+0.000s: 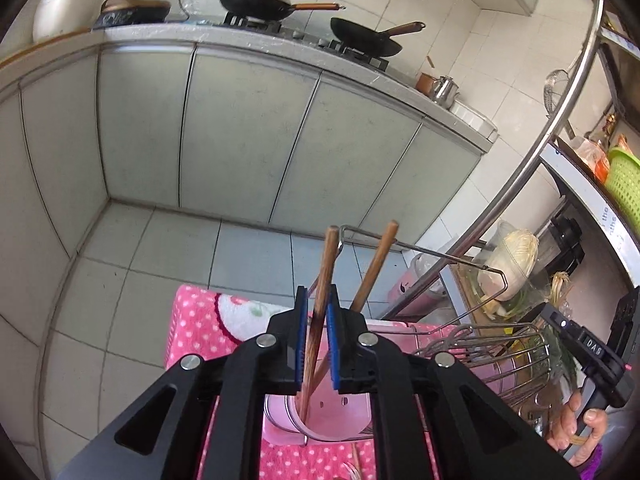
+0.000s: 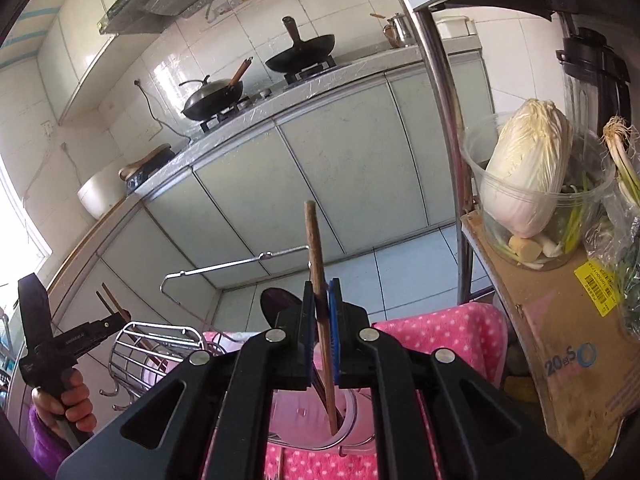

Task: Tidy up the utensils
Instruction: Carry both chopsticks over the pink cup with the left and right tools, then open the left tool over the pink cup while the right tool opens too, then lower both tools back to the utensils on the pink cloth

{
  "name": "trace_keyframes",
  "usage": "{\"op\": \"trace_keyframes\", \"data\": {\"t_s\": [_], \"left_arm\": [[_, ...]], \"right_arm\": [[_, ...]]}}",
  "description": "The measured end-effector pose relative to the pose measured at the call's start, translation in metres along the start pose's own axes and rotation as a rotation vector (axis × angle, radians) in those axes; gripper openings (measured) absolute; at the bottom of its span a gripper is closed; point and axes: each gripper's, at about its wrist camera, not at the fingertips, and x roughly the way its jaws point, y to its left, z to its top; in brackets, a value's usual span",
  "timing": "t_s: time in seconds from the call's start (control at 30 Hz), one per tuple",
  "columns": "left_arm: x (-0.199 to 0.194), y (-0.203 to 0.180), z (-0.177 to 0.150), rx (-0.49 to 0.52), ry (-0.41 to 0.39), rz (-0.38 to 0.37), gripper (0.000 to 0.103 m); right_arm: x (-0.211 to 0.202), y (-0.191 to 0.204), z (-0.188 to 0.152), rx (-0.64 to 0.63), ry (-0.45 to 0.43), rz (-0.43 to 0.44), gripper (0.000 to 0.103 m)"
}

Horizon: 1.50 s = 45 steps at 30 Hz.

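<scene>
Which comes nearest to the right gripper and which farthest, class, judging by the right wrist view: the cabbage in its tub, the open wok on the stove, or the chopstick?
1. Chopstick: between the pads of the right gripper.
2. Cabbage: to the right, on the shelf.
3. Open wok: farthest, on the stove across the floor.

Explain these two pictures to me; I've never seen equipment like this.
There is no robot. A person holds a two-fingered grabbing tool in each hand, and a camera on each looks along its fingers. The left tool has two brown chopsticks between its blue pads. The right tool is shut on one chopstick. Both stand over a pink holder on a pink dotted towel, beside a wire rack. Behind are a stove counter and pans.
</scene>
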Motion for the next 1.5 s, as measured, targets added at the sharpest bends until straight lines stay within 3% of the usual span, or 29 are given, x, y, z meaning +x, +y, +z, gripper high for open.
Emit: {"op": "trace_keyframes", "data": {"t_s": [0.13, 0.23, 0.3, 0.53, 0.73, 0.9, 1.2, 1.43, 1.5], "left_arm": [[-0.009, 0.007, -0.002, -0.042, -0.017, -0.009, 0.017], [-0.023, 0.005, -0.002, -0.018, -0.045, -0.011, 0.028], [-0.032, 0.003, -0.002, 0.001, -0.064, 0.0, 0.028], [-0.065, 0.005, -0.016, 0.0, -0.105, -0.017, 0.028], [-0.09, 0.0, -0.051, 0.042, -0.105, -0.036, 0.029], [-0.091, -0.006, -0.09, 0.06, -0.029, -0.076, 0.029], [-0.028, -0.017, -0.176, 0.068, 0.276, -0.115, 0.028], [0.022, -0.023, -0.213, 0.066, 0.456, -0.099, 0.025], [0.034, -0.024, -0.22, 0.069, 0.498, -0.087, 0.023]], "right_arm": [[0.002, 0.002, 0.0, 0.013, 0.039, 0.012, 0.009], [-0.006, 0.007, 0.002, -0.01, 0.023, 0.005, 0.027], [-0.013, 0.011, 0.002, -0.029, 0.013, 0.002, 0.036], [-0.044, 0.019, -0.01, -0.084, -0.031, -0.048, 0.036], [-0.075, 0.015, -0.047, -0.095, -0.046, -0.076, 0.036], [-0.085, 0.011, -0.092, -0.071, 0.005, -0.043, 0.036], [-0.057, 0.009, -0.166, -0.036, 0.204, -0.002, 0.036], [-0.037, 0.005, -0.192, 0.007, 0.308, 0.036, 0.035], [-0.032, 0.001, -0.195, 0.03, 0.334, 0.058, 0.028]]}}
